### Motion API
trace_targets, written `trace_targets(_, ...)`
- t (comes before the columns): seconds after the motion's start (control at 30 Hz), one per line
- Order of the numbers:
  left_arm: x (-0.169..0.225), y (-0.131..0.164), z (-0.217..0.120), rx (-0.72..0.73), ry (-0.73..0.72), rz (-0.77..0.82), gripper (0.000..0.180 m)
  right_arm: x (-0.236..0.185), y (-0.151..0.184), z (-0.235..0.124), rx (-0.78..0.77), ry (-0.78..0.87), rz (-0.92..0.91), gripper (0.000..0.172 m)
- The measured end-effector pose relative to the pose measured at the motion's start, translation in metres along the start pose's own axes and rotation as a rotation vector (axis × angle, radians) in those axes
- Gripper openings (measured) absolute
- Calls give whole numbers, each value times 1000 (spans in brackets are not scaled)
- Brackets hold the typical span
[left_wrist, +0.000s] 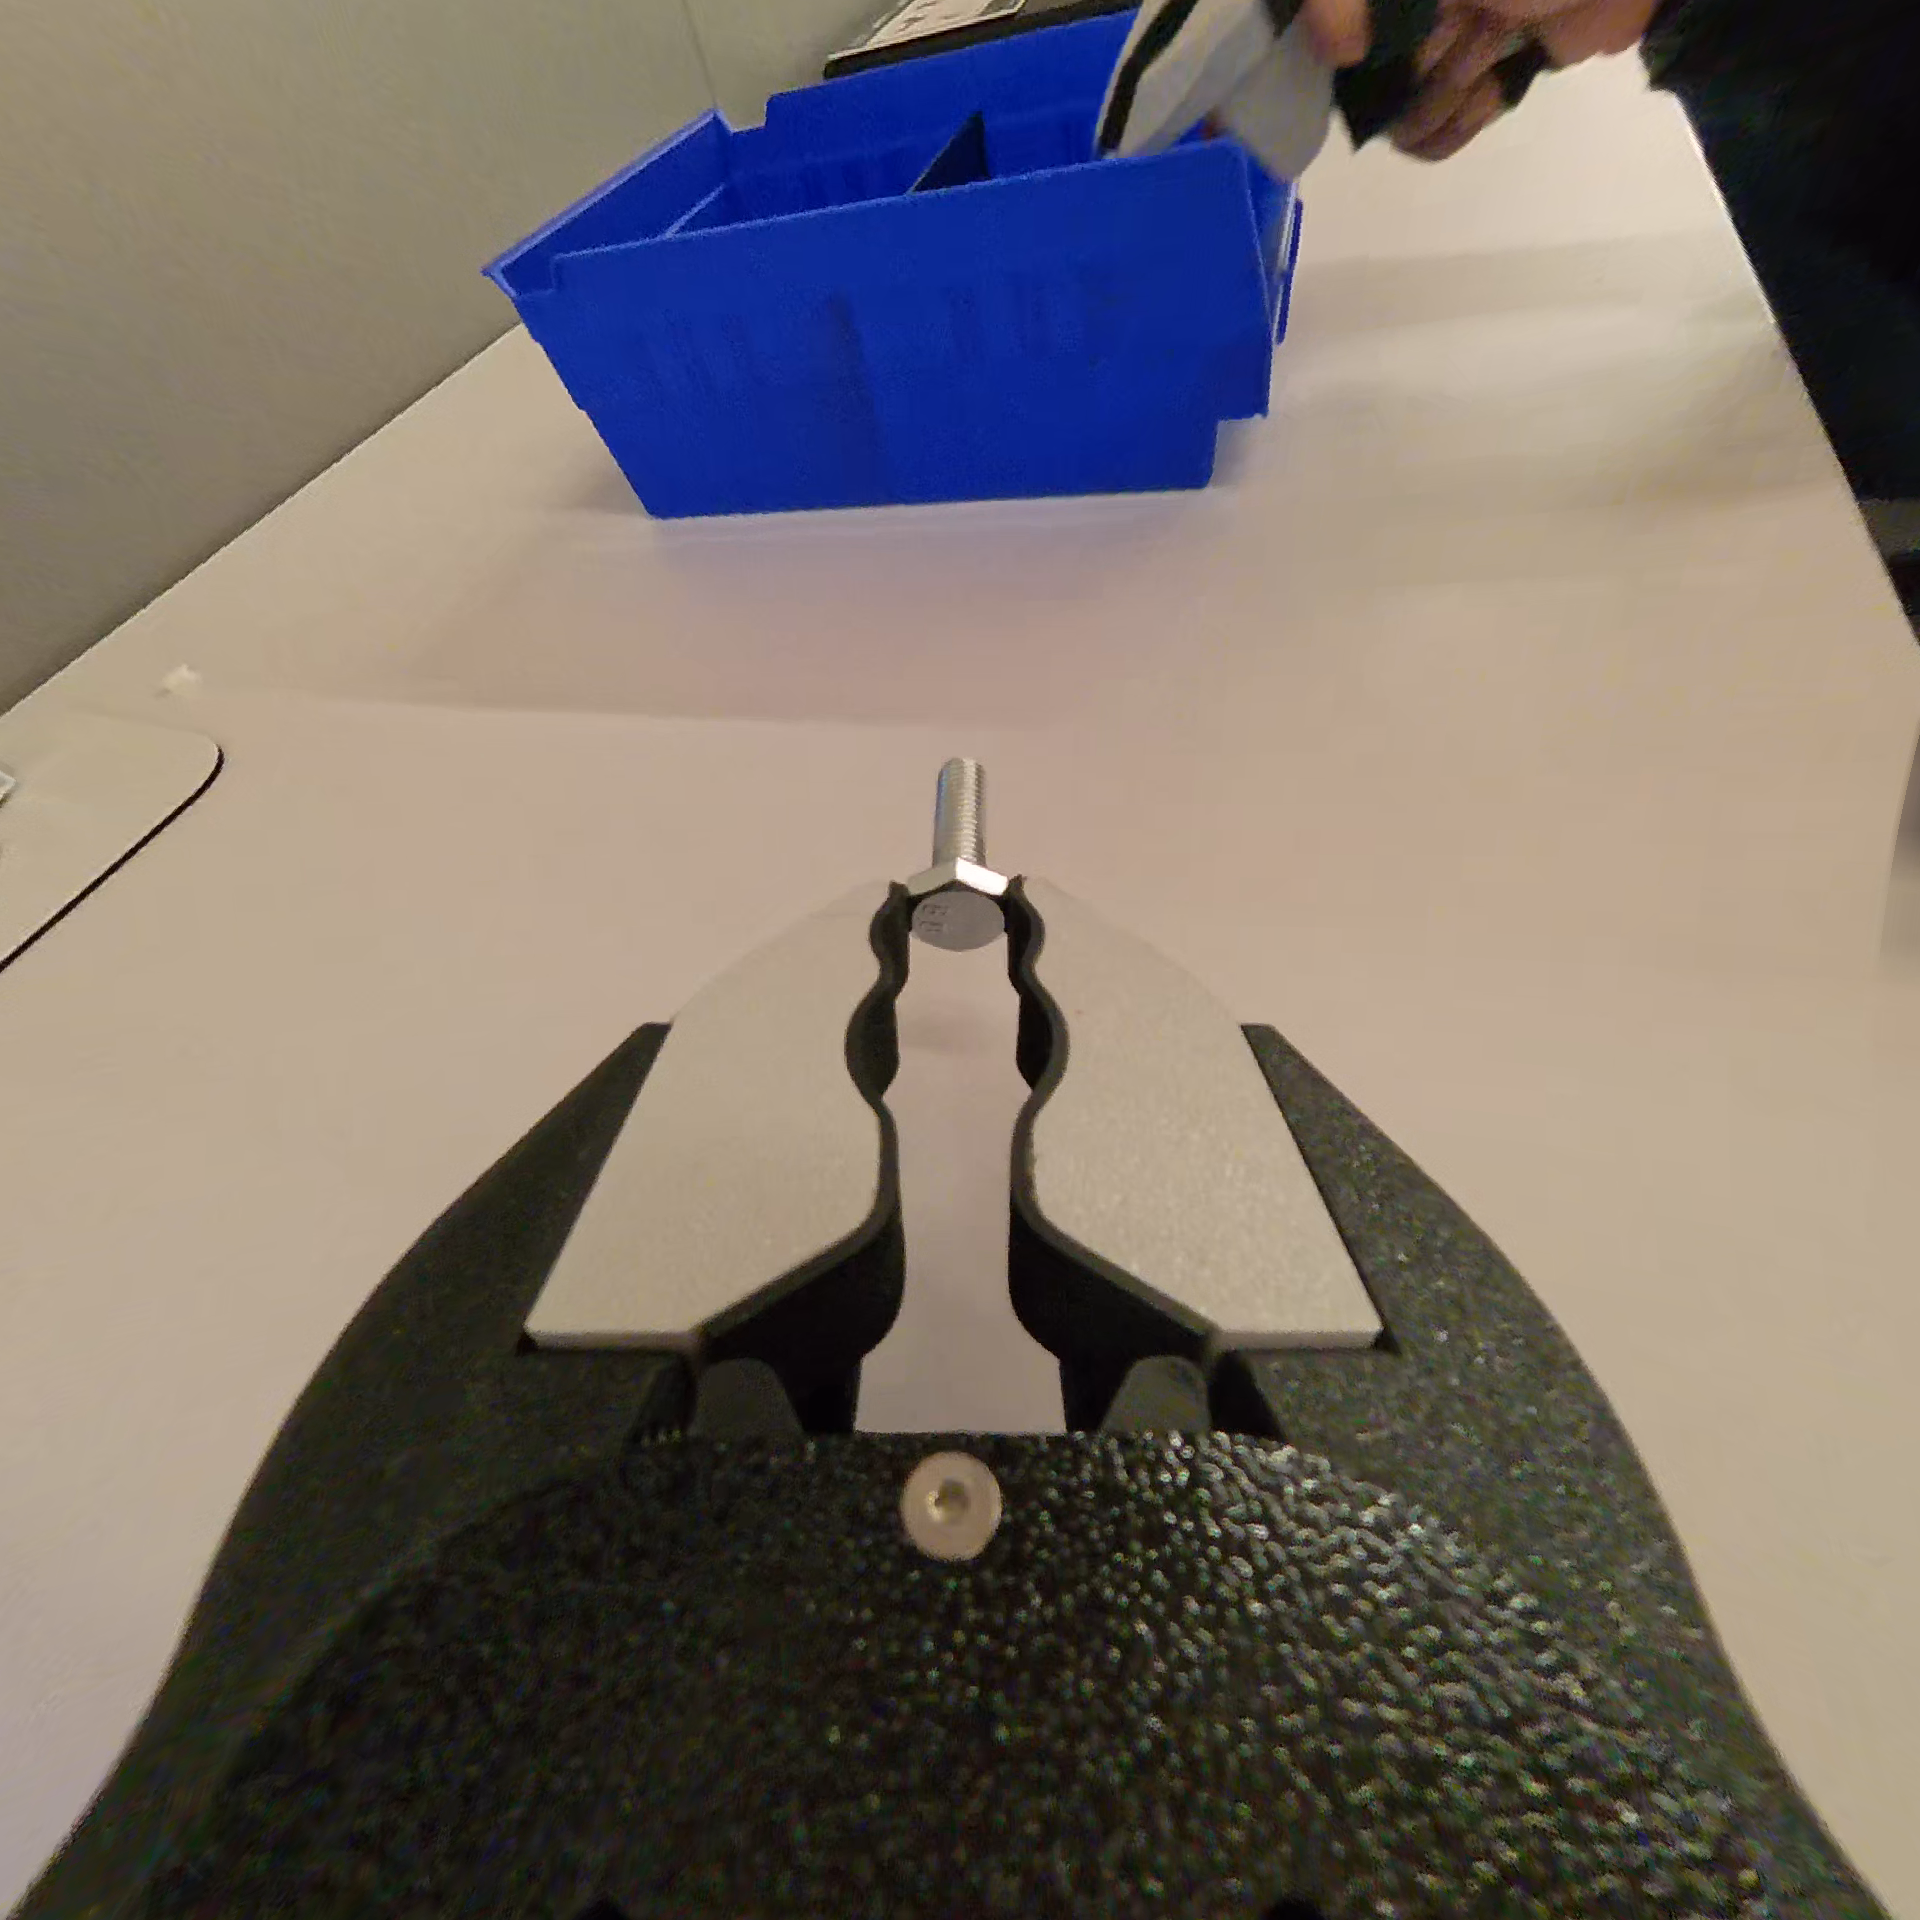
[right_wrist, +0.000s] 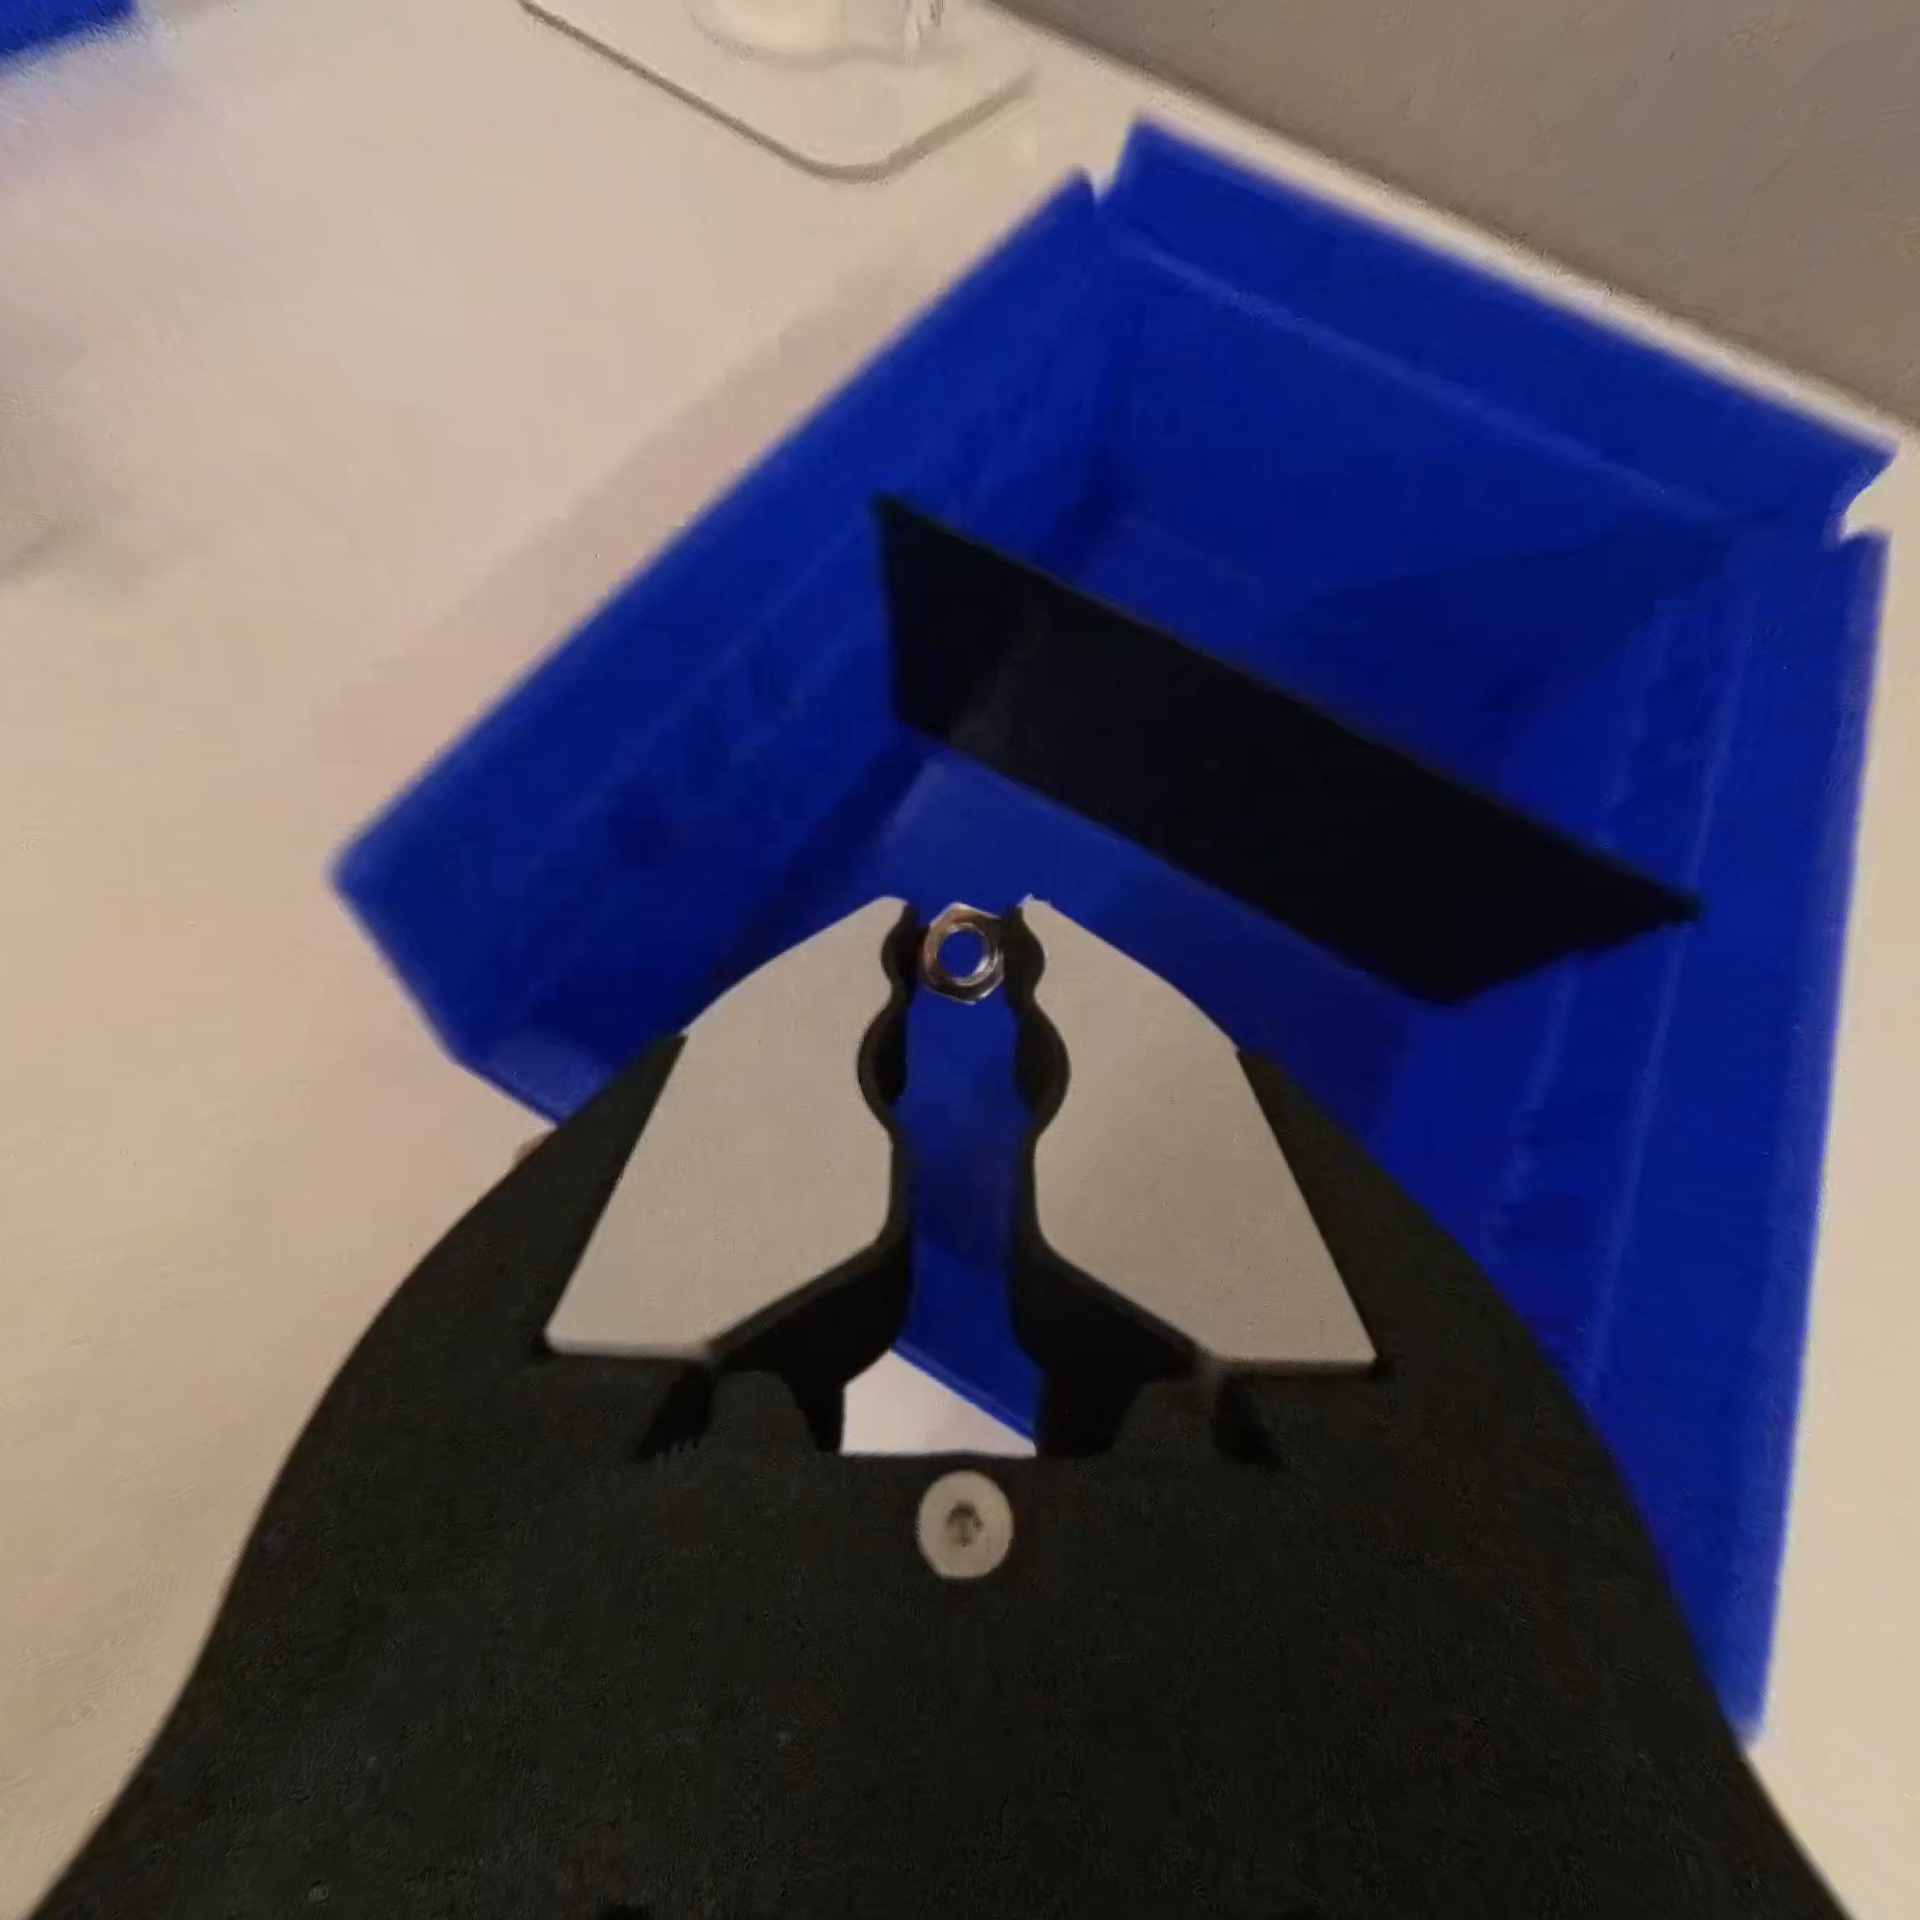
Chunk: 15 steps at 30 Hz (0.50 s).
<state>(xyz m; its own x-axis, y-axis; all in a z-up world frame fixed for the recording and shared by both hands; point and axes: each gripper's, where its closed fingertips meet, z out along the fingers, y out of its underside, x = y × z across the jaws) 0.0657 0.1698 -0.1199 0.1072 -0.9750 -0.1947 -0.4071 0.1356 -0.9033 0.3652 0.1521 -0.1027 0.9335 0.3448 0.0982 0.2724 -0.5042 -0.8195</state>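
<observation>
My left gripper (left_wrist: 958, 906) is shut on the hexagonal head of a silver bolt (left_wrist: 961, 831); the threaded shank points away from me, above the white table (left_wrist: 416, 935). My right gripper (right_wrist: 962, 961) is shut on a small silver hex nut (right_wrist: 962, 961), its hole facing the camera, held above the near compartment of a blue bin (right_wrist: 644, 790). In the left wrist view the right gripper (left_wrist: 1205, 94) and the hand holding it show over the far right rim of the blue bin (left_wrist: 894, 343).
A black divider (right_wrist: 1247, 758) splits the bin into two compartments. A clear plate (right_wrist: 831, 94) lies on the table beyond the bin. A rounded light panel (left_wrist: 94, 810) lies at the table's left edge. A grey wall stands behind. Spacing between my two grippers at the tips: around 30 cm.
</observation>
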Motion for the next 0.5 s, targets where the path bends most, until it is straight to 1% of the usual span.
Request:
trace_targets(0.1, 1, 2, 0, -11, -1, -1, 17, 6, 14, 15, -61, -15, 36, 17)
trace_targets(0.17, 0, 2, -1, -10, -6, -6, 17, 5, 14, 15, -68, -22, 44, 10)
trace_targets(0.2, 0, 3, -2, -7, -8, -8, 17, 5, 15, 14, -79, -13, 34, 3)
trace_targets(0.23, 0, 2, -3, -5, -9, -10, 17, 6, 17, 13, -90, -3, 26, 1)
trace_targets(0.3, 0, 2, -2, -3, -7, -9, 17, 6, 19, 12, -111, -5, 24, 4)
trace_targets(0.37, 1, 1, 0, -4, -2, -3, 17, 7, 20, 10, -114, 2, 20, 13)
trace_targets(0.43, 1, 0, 0, -5, -2, 3, 17, 7, 17, 4, -87, 13, 22, 19)
trace_targets(0.5, 2, -1, -2, 1, -5, 3, 17, -3, 6, -7, -19, -14, 27, 26)
